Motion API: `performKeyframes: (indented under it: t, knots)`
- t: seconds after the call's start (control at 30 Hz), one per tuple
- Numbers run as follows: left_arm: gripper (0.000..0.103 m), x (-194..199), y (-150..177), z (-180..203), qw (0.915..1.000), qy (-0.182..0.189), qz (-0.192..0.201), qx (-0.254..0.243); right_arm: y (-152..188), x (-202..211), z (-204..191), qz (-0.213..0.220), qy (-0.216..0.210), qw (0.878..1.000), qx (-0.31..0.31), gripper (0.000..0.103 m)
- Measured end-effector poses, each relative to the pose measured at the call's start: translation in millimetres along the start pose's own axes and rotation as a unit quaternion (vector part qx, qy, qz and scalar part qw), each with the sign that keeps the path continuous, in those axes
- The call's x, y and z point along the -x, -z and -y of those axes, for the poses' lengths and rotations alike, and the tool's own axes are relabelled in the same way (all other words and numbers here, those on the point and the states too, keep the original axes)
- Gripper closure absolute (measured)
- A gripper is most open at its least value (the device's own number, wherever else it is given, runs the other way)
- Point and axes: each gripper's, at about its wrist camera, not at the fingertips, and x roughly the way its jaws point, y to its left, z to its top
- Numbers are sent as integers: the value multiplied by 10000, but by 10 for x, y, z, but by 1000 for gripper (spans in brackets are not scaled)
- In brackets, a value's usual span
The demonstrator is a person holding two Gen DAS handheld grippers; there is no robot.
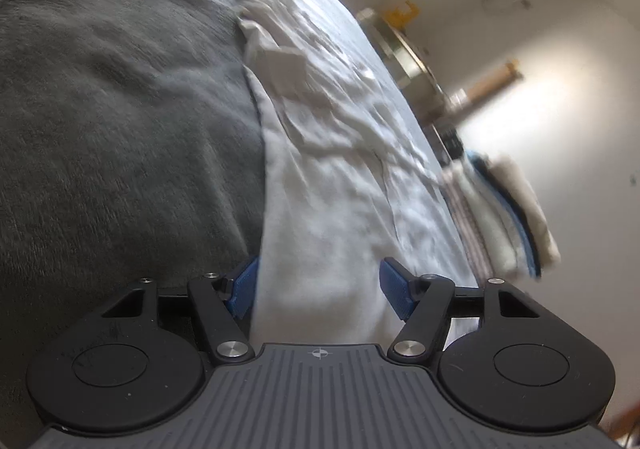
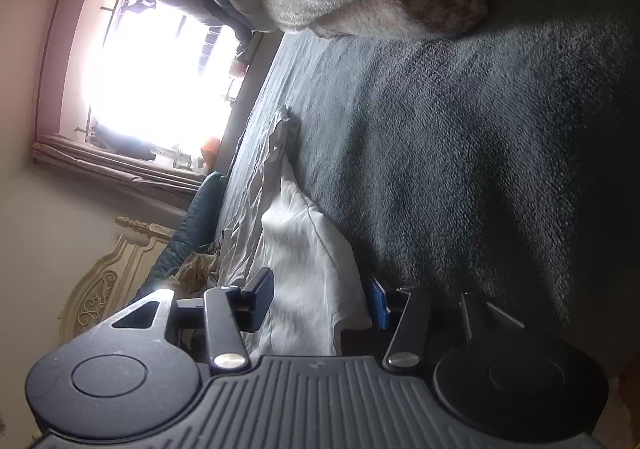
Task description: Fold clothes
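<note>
1. The left gripper (image 1: 318, 289) is rolled sideways and angled down, jaws wide, with the white garment (image 1: 320, 177) lying loose between its fingers on the grey blanket (image 1: 120, 109).
2. The right gripper (image 2: 320, 299) is likewise rolled, jaws parted around the garment's edge, probably not pressing it.

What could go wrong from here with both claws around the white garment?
1. Both claws stand open: the left claw and right claw only straddle the white garment, so lifting now may leave it behind.
2. The gray blanket lies right beside each claw; closing could pinch it along with the garment.
</note>
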Motion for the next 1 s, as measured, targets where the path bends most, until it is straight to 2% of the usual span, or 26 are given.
performKeyframes:
  t: [0.07, 0.2, 0.37, 0.4, 0.5, 0.6, 0.7, 0.9, 1.0]
  knots:
    - [38, -63, -28, 8, 10000, -41, 40, -5, -52, -45, 48, 19, -33, 9999, -98, 52]
    - [38, -61, 83, 108, 9991, -98, 1, -418, -15, -33, 87, -32, -45, 9999, -104, 54]
    - [38, 6, 225, 52, 9990, 333, -313, 23, 139, 2, 113, -253, -218, 9993, -166, 53]
    - [38, 5, 245, 64, 9989, 345, -326, -13, 138, 0, 111, -241, -253, 9992, -168, 53]
    - [38, -20, 268, 90, 9989, 336, -308, -131, 124, -9, 100, -185, -351, 9991, -166, 51]
    - [38, -41, 267, 46, 9986, 463, -232, 104, 57, -62, 123, 66, -500, 9982, -339, 51]
    - [38, -2, 324, 33, 9982, 530, -174, 216, 98, -105, 133, -11, -428, 9986, -296, 56]
    - [38, -5, 382, 96, 9986, 484, -201, 9, 298, -143, 96, -367, -522, 9977, -241, 56]
    - [38, -17, 399, 133, 9987, 439, -204, -137, 303, -180, 95, -307, -561, 9975, -291, 55]
